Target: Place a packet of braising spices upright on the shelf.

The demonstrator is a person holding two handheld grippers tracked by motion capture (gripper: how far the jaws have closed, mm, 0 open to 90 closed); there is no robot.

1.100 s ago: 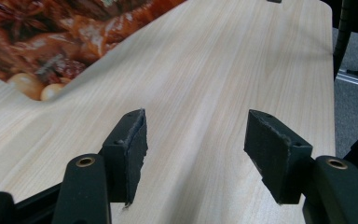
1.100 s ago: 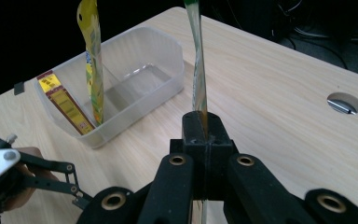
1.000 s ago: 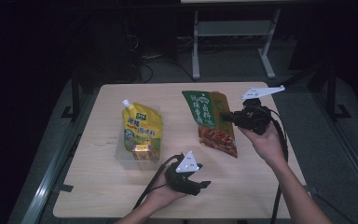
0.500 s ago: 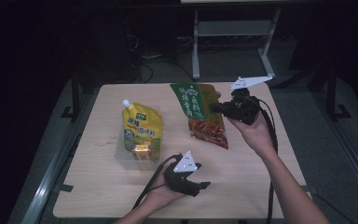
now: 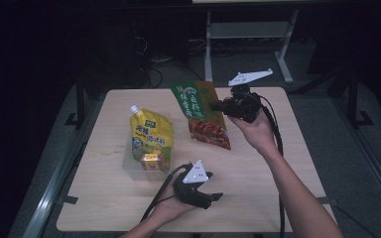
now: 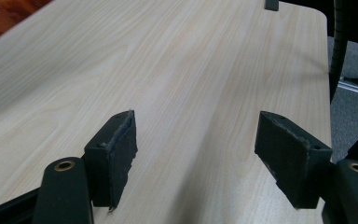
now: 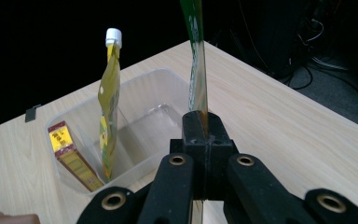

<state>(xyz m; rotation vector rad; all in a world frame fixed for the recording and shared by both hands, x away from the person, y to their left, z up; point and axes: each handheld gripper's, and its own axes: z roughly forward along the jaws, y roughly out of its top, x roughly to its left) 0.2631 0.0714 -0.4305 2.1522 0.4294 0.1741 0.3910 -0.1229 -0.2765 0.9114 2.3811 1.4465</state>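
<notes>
Spreading across the high view, the pale wooden table [image 5: 278, 168] carries everything else, with dark floor and a metal stand behind it. On its left half stands a clear plastic tub [image 7: 144, 100], and inside that tub a yellow spouted pouch [image 5: 151, 136] stands upright with its white cap at the top, a small red-and-yellow box [image 5: 151, 161] propped against the tub's near wall just beside it. To the right of the tub, a green-and-orange snack bag [image 5: 203, 111] is held up off the tabletop, tilted, its green top toward the far edge and its orange bottom toward the person. The right gripper [image 5: 218, 105] is clenched on that bag's right edge; in the right gripper view the jaws stand pressed together with the thin bag [image 7: 196, 60] rising edge-on between them, above the table and just to the right of the tub. The left gripper [image 5: 217, 197] rests low near the table's near edge, well apart from the tub and the bag, pointing to the right. Its jaws have just been opening and now stand released and wide, with bare wood between the pads [image 6: 121, 149] and nothing held.
</notes>
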